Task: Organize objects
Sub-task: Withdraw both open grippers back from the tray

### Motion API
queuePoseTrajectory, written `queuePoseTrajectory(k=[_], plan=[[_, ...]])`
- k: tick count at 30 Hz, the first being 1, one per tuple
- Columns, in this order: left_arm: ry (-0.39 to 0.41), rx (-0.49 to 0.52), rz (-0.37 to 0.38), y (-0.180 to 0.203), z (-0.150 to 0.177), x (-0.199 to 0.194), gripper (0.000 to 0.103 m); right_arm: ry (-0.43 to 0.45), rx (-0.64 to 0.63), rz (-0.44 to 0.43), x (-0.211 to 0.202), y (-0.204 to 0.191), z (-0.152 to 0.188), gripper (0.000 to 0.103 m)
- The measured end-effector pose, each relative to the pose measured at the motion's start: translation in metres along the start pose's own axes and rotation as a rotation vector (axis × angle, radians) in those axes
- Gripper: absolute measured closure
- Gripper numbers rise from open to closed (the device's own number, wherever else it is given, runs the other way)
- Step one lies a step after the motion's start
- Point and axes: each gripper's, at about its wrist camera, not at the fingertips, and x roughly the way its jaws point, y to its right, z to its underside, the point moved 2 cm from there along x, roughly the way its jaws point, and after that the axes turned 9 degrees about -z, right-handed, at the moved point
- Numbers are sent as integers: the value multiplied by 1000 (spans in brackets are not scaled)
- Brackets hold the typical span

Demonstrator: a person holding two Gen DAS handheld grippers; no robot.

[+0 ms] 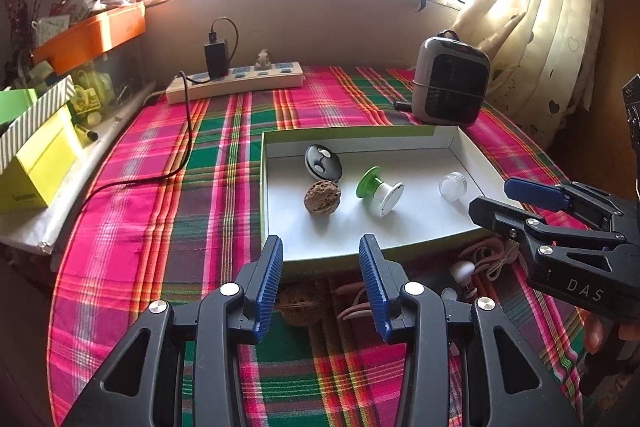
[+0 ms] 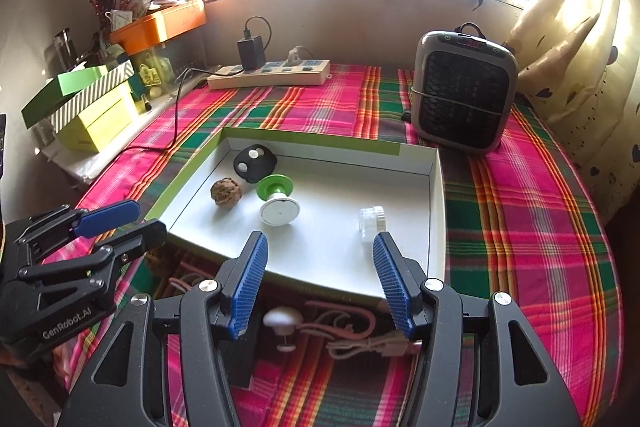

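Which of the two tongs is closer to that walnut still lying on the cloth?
Left. The walnut lies just below the left tongs, while the right tongs hang off to its right, above the cable.

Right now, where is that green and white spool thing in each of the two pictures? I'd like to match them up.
Left wrist view: the green and white spool lies on its side near the middle of the white tray, right of the walnut.
Right wrist view: the spool is left of the tray's centre, again right of the walnut.
Shared landmark: the grey heater behind the tray.
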Motion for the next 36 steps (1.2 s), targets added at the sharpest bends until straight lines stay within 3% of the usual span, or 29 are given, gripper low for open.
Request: queuePoseTrajectory(k=[28,36], plan=[[-82,-108,-21,-48,34,8,64,-82,-81,-66,-1,-40,51,47],[-99,-111,36,-46,36,13,64,-106,-77,-77,4,-43,58,47]])
